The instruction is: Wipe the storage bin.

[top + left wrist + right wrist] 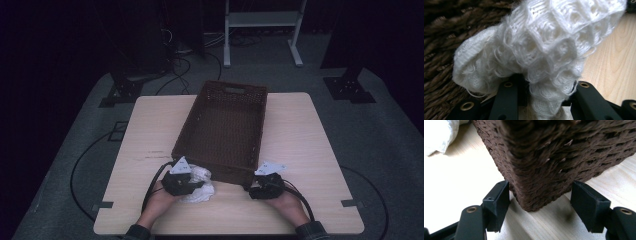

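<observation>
With the left gripper [186, 181] clenched on the white knit cloth [200, 184] on the worktop [300, 140] beside the basket [222, 125], I'd lift it clear over the rim while the released right gripper [264, 186] straddles the corner.

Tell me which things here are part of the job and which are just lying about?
In the job:
knit cloth, clamped in the left gripper
basket, its corner between the right gripper's jaws

Lying about:
white rack
floor cables
</observation>
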The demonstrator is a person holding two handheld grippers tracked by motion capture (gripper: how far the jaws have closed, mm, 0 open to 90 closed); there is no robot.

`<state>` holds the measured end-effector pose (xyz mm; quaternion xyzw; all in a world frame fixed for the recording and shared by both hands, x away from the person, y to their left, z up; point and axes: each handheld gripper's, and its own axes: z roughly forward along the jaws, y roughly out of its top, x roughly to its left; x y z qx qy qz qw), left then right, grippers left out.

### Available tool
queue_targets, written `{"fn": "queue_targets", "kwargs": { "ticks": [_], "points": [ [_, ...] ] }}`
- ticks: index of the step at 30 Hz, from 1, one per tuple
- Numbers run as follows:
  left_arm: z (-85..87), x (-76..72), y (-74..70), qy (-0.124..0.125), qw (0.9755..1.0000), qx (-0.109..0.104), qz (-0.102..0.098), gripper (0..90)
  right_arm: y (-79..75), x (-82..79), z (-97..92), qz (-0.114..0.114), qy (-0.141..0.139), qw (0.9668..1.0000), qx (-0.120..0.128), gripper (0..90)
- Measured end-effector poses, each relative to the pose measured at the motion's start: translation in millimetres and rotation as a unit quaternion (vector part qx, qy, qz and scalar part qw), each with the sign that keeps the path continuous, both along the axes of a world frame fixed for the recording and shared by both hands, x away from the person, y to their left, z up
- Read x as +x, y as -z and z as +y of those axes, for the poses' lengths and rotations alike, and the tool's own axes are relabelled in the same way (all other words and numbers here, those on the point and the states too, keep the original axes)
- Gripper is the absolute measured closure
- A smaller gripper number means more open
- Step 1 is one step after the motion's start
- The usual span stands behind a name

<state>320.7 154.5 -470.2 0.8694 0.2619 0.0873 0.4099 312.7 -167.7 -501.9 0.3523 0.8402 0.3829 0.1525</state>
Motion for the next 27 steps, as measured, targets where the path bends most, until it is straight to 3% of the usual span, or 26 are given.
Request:
{"fn": "queue_targets", "kwargs": {
  "ticks": [19, 24, 27],
  "points": [
    [3.2, -12.8, -43.4, 0.001, 0.9970, -0.052, -0.058, 67.6, 0.0, 0.0, 0.0, -0.001, 0.000, 1.0000, 0.000, 31.2],
    [2.6, -15.0, -51.3, 0.006, 0.9954, -0.074, -0.062, 67.7, 0.0, 0.0, 0.0, -0.001, 0.000, 1.0000, 0.000, 31.3],
    [1.2, -14.4, -51.8, 0.008, 0.9952, -0.074, -0.064, 67.8, 0.0, -0.1, 0.1, 0.000, 0.001, 1.0000, 0.001, 31.4]
  ]
}}
